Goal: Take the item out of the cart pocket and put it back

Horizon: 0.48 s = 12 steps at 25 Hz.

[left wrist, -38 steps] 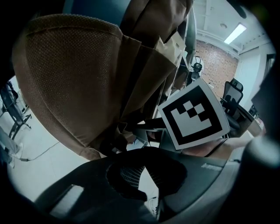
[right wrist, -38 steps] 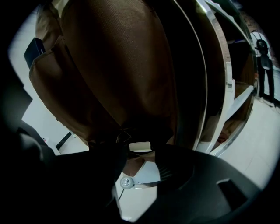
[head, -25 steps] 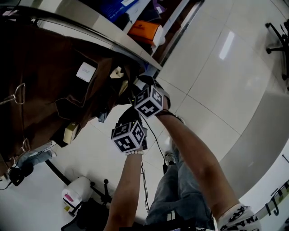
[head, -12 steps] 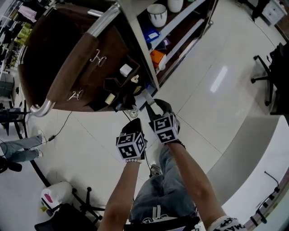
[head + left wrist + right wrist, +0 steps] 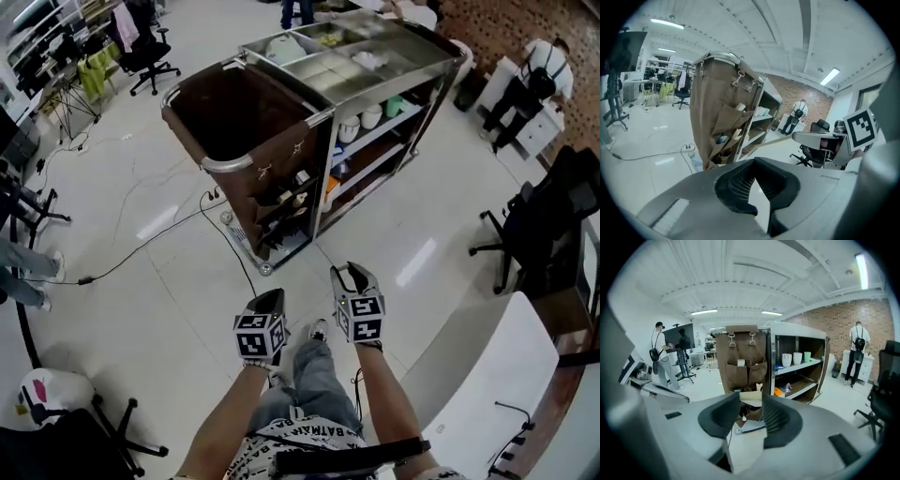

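A: Why does the person hold the right gripper out in front like that, so far from the cart?

B: It looks like the carrying step. A small pale box fills the gap at the jaw tips, so that gripper appears to be clamped on the box. The box is out of the cart and well apart from it, held low before the body and aimed at the cart, probably so that it can go straight back in.

A: And the left gripper?

B: Its tips meet with nothing between them. It hangs just beside the right one, idle. Going by the task, it may be wanted to hold a pocket open.

A: Which pocket is the box's own?

B: That cannot be told from here. The pockets hang on the end of the brown bag, and several hold pale things, so the person will have to find the right gap.

A: Anything in the way?

B: Mostly bare floor lies between. A cable snakes past the foot of the cart, more a trip risk than a block. Some cups stand on the shelf beside the bag, clear of the pockets. Off to the right are office chairs and a white table, and another person stands by the brick wall, all well apart from the path
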Available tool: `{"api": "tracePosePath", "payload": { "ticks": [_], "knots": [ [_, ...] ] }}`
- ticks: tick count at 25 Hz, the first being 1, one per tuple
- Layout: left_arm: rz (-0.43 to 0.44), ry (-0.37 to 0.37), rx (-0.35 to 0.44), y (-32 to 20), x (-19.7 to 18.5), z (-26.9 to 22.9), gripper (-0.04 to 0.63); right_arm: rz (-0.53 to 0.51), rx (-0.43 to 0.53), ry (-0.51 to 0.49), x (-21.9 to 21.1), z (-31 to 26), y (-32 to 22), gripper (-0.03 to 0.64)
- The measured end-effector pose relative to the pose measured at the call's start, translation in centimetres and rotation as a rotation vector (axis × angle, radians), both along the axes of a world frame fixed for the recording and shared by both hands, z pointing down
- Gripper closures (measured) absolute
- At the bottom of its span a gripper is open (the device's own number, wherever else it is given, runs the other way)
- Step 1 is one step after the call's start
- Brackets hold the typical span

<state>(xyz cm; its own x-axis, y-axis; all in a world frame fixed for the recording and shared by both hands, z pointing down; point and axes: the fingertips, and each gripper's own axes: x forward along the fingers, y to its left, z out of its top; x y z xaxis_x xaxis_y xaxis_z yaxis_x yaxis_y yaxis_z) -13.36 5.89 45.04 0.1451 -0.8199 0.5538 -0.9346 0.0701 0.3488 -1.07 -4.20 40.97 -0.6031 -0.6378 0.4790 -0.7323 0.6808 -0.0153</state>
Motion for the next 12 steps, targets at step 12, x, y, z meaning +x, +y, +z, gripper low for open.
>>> {"api": "tracePosePath", "payload": {
  "ticks": [12],
  "knots": [
    [0.007,0.006,0.172,6.6,2.1,-10.0,0.592,-0.054,0.012,-0.025,1.8,-10.1,9.2,0.46]
  ]
}}
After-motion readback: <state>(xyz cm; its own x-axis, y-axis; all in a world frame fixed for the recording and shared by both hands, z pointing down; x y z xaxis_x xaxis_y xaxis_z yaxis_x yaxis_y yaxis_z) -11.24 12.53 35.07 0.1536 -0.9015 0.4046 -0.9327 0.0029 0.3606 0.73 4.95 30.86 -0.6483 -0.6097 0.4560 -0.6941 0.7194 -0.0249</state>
